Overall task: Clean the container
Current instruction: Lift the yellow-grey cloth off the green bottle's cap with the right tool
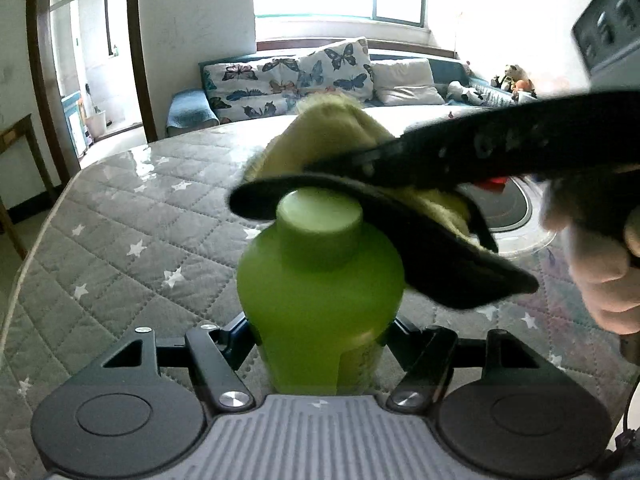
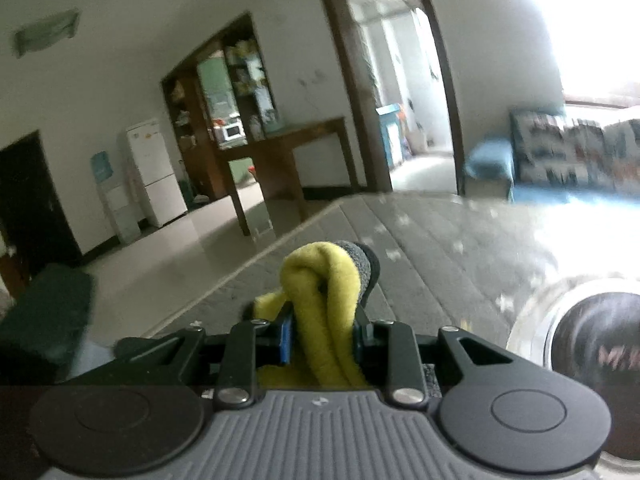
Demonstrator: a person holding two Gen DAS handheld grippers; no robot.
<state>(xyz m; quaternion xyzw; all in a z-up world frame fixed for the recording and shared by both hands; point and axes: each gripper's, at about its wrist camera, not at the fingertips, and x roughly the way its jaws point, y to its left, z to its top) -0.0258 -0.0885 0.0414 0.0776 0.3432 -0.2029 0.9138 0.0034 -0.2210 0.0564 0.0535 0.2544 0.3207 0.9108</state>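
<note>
We hold a claw in each hand over a surface (image 1: 120, 208) covered in grey quilted cloth with white stars.

Our left claw (image 1: 320, 336) is clamped on a lime green bottle (image 1: 320, 280), gripping its lower body from both sides. The bottle stands upright in the middle of the left view, its round green cap on top. Faint print runs down the bottle's lower right side, too small and blurred to read.

Our right claw (image 2: 322, 336) is closed tight on a folded yellow and grey cloth (image 2: 328, 300), which bulges up and forward between its fingers. In the left view this claw comes in from the right, held by a hand (image 1: 600, 272), and its dark fingers (image 1: 420, 240) sit just above and beside the bottle's cap, with the cloth behind it. We cannot tell whether cloth and cap touch.

To the right on the surface lies a clear round lid (image 1: 516, 208) with a dark centre; a red mark on it is unreadable.

Behind the surface is a sofa (image 1: 304, 76) with butterfly-print cushions under a bright window. The right view, blurred, shows a white fridge (image 2: 154, 172) and a wooden table (image 2: 288, 152). No writing there can be read.
</note>
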